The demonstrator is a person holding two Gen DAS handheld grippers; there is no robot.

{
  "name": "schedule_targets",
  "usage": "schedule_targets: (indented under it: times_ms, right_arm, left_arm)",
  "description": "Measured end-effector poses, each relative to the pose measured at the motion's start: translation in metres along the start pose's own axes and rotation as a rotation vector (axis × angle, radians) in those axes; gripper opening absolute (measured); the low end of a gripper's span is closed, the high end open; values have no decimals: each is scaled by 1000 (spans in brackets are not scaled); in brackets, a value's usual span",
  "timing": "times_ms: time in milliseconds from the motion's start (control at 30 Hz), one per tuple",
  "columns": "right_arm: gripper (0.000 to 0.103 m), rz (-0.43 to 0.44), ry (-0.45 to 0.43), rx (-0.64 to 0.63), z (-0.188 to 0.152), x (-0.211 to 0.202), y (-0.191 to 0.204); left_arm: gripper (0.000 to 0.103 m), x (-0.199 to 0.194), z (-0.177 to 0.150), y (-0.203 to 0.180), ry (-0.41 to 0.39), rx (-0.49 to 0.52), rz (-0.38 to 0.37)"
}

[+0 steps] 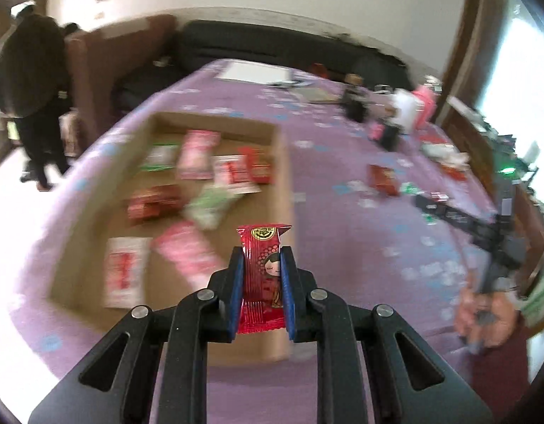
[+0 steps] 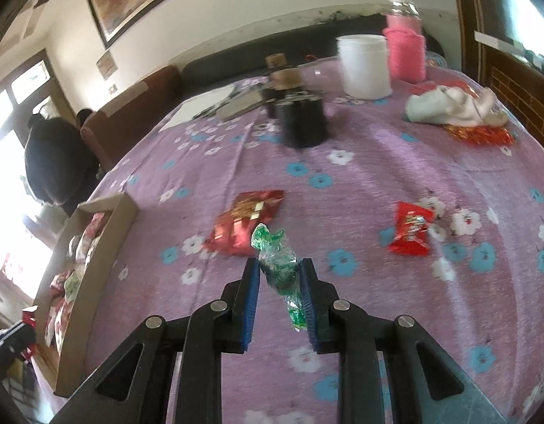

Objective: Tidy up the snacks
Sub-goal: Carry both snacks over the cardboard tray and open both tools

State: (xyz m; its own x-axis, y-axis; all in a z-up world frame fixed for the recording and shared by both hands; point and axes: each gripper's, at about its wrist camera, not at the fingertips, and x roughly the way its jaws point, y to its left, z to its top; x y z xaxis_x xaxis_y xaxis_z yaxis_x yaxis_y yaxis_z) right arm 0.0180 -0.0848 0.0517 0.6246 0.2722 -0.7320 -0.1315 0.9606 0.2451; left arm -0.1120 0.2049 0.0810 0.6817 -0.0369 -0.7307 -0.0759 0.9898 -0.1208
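My left gripper (image 1: 263, 259) is shut on a red snack packet (image 1: 263, 275) with a cartoon girl, held above the right wall of the cardboard box (image 1: 284, 176). The box holds several red, pink, white and green snack packets (image 1: 197, 155). My right gripper (image 2: 279, 268) is shut on a green clear-wrapped candy (image 2: 277, 261), held above the purple flowered tablecloth (image 2: 360, 176). A red-gold packet (image 2: 247, 221) and a small red packet (image 2: 411, 229) lie loose on the cloth ahead of it. The box (image 2: 95, 272) shows at the left in the right wrist view.
A black container (image 2: 303, 120), white tub (image 2: 363, 65), pink-wrapped jar (image 2: 406, 49) and crumpled cloth (image 2: 455, 106) stand at the table's far side. White paper (image 1: 254, 70) lies at the far edge. A person in black (image 1: 31, 88) stands by the left. A dark sofa (image 1: 272, 42) lies beyond.
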Motion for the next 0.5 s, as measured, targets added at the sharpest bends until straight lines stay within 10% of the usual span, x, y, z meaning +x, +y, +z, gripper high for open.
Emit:
schedule_targets:
  times_ms: [500]
  right_arm:
    - [23, 217, 71, -289, -41, -22, 197]
  left_arm:
    - [17, 7, -15, 57, -19, -77, 82]
